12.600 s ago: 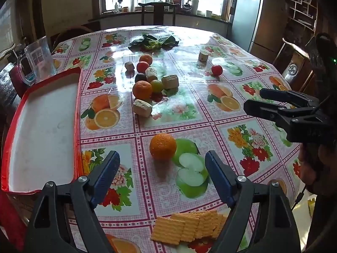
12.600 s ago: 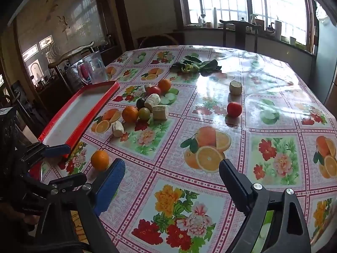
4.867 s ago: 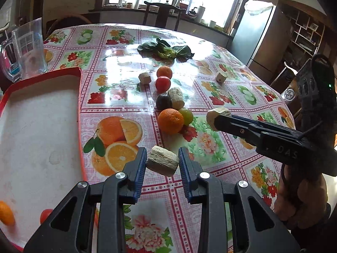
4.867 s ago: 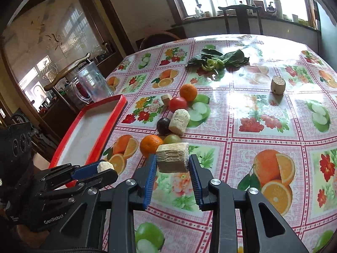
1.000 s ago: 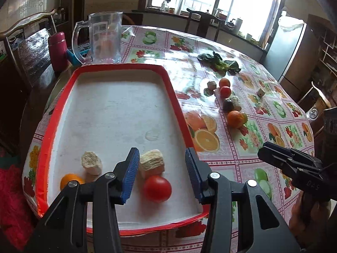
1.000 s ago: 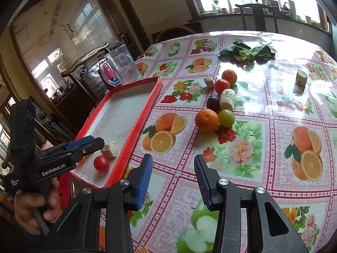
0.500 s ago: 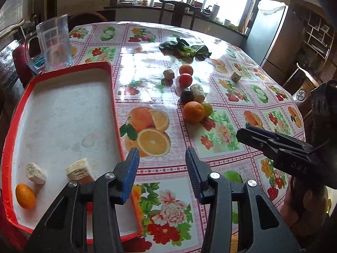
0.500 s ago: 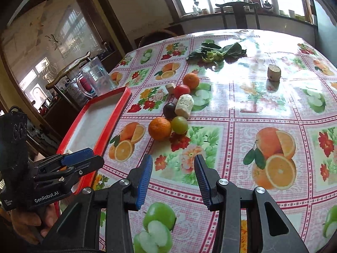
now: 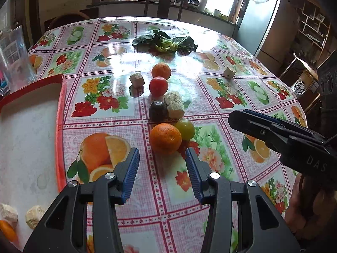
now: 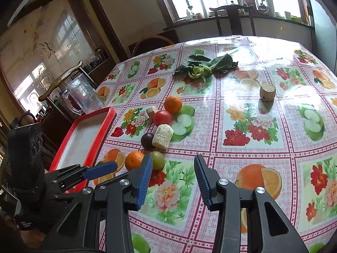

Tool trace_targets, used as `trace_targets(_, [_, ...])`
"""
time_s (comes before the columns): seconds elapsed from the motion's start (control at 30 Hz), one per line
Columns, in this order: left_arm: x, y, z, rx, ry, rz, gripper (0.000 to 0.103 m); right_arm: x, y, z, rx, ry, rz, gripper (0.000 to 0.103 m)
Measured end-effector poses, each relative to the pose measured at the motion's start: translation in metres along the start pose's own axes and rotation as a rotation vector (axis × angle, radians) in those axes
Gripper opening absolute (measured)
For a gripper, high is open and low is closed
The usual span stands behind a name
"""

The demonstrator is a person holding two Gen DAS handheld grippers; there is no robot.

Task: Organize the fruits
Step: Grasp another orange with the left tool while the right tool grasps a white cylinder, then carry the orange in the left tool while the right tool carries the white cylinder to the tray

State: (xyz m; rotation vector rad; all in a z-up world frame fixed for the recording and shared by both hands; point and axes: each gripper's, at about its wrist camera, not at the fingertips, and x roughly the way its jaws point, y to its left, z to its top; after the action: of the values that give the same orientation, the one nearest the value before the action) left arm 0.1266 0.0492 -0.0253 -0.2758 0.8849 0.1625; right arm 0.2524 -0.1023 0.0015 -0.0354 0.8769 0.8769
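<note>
Orange fruit count on the tabletop (image 9: 118, 109): two oranges, the nearer (image 9: 165, 138) just ahead of the empty, spread left claw (image 9: 162, 164), plus one tomato (image 9: 158, 86) and one green fruit (image 9: 185, 129). The red tray (image 9: 60, 126), nearer a second ago, has slid left. The right claw (image 10: 173, 179) is also agape; "DAS" marks its side.

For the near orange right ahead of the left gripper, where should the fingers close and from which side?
Across the widest middle of the near orange, coming straight in from the left gripper, whose open jaws already line up with it. Its left flank is free; the green fruit sits close at its far right, so one finger must slip between them.
</note>
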Motion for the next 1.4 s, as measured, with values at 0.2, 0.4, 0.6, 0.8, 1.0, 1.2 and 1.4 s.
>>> trace_targets(0.2, [0.024, 0.002, 0.008, 0.002, 0.017, -0.035, 0.035, 0.025, 0.000, 0.017, -0.002, 0.022, 0.009, 0.043])
trace_targets(0.4, [0.015, 0.011, 0.007, -0.037, -0.001, -0.095, 0.034, 0.065, 0.010, 0.026, -0.022, 0.081, 0.017, 0.043])
trace_targets(0.6, [-0.003, 0.020, 0.004, -0.059, -0.024, -0.101, 0.034, 0.084, 0.021, 0.025, -0.038, 0.100, 0.048, 0.031])
trace_targets(0.8, [-0.019, 0.031, -0.001, -0.081, -0.046, -0.090, 0.034, 0.069, 0.043, 0.017, -0.095, 0.101, 0.063, 0.028])
trace_targets(1.0, [-0.039, 0.043, -0.010, -0.095, -0.070, -0.077, 0.034, 0.046, 0.060, 0.007, -0.121, 0.081, 0.087, 0.028])
trace_targets(1.2, [-0.061, 0.057, -0.021, -0.117, -0.101, -0.062, 0.034, 0.027, 0.078, 0.001, -0.140, 0.064, 0.103, 0.028])
trace_targets(1.4, [-0.082, 0.070, -0.031, -0.144, -0.135, -0.047, 0.034, 0.018, 0.096, -0.006, -0.160, 0.058, 0.115, 0.028])
